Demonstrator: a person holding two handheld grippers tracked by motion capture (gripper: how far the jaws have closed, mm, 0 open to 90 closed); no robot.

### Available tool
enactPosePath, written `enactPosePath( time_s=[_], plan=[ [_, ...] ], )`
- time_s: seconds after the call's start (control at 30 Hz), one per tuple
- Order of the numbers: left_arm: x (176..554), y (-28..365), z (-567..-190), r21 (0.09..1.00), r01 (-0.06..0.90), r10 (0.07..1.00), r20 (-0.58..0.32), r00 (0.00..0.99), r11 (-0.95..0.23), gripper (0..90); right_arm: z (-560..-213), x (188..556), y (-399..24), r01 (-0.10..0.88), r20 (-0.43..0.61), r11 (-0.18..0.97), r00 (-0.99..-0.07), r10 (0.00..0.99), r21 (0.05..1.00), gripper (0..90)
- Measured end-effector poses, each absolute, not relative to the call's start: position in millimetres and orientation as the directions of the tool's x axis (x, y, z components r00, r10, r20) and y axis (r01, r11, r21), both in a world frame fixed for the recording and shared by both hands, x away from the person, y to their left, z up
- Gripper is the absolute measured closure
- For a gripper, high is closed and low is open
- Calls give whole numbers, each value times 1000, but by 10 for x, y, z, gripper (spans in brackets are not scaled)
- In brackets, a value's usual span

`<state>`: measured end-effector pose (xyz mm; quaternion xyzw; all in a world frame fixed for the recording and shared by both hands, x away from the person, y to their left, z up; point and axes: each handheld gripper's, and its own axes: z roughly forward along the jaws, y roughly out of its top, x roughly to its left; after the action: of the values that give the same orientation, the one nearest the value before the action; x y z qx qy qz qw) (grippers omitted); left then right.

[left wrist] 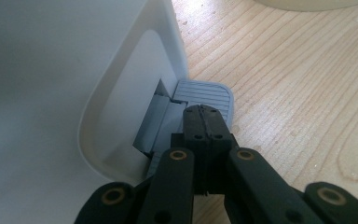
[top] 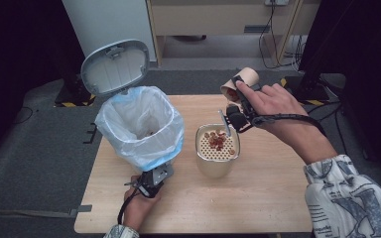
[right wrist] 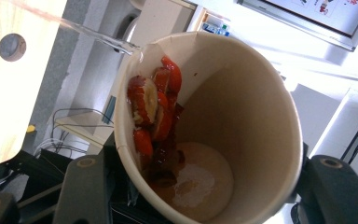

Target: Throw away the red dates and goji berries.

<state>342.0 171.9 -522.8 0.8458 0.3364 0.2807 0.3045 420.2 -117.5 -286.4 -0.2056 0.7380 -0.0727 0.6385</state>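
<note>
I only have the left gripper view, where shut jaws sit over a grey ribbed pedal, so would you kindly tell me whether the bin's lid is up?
Observer: Yes, in the high view the grey lid stands open above the bin.
Operator: Thank you. What is the other hand doing?
Observer: The right gripper is shut on a paper cup, tilted above a beige container on the table.
Operator: Is there anything in that cup?
Observer: The right gripper view shows red fruit slices sliding towards its rim, with pale liquid at the bottom.
</note>
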Motion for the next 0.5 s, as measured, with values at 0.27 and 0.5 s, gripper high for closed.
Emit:
enactPosePath(
  time_s=[0.27, 0.5],
  plan=[
    [3421, 1721, -5226, 703, 400, 740, 268, 616, -588, 894, -2797, 4189, -1202, -201, -923, 914, -86, -376, -353, 425],
    [3420, 1723, -5225, 703, 400, 740, 267, 617, -588, 894, -3164, 4241, -1120, -221, -849, 847, -120, -515, -482, 430]
  ],
)
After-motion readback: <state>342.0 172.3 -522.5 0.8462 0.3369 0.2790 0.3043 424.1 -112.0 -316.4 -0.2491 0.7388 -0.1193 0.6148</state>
